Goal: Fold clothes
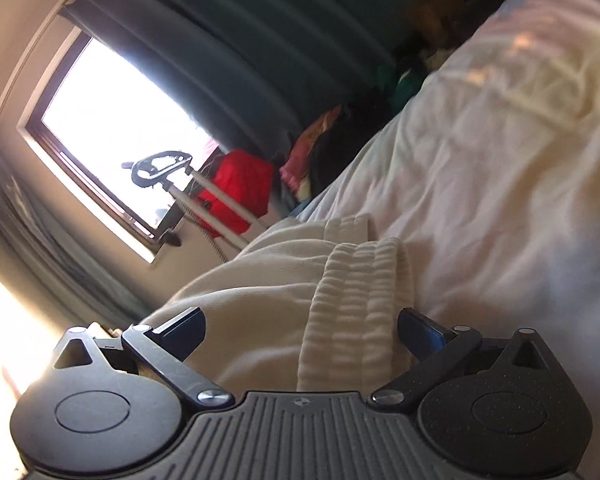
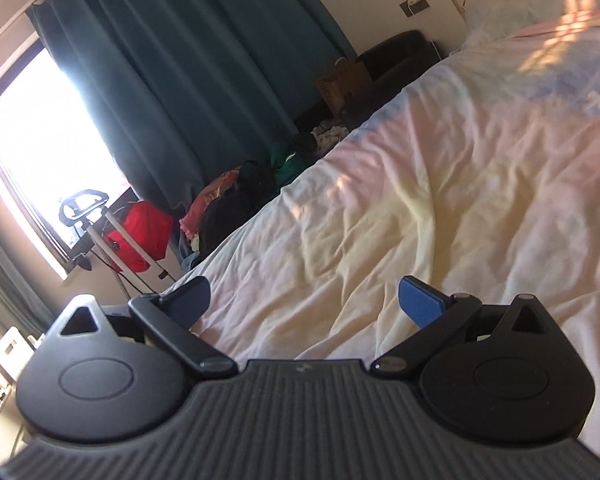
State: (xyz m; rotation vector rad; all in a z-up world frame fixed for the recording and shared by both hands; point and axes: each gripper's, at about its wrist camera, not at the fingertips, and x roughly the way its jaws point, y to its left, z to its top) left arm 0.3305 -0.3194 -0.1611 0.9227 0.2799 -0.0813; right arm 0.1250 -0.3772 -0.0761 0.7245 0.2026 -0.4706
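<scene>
A cream garment [image 1: 284,292] with a ribbed elastic waistband [image 1: 352,312] lies bunched on the bed [image 1: 480,184], right in front of my left gripper [image 1: 300,334]. The left gripper is open, its blue-padded fingers standing on either side of the waistband without pinching it. My right gripper [image 2: 304,302] is open and empty, just above the bare pale bedsheet [image 2: 420,184]. The garment does not show in the right wrist view.
A pillow [image 2: 540,4] lies at the head of the bed. Beside the bed are a pile of clothes [image 2: 236,196], a red bag [image 2: 144,236], a garment steamer stand [image 2: 88,208], a cardboard box [image 2: 342,82], dark teal curtains [image 2: 172,64] and a bright window [image 2: 32,136].
</scene>
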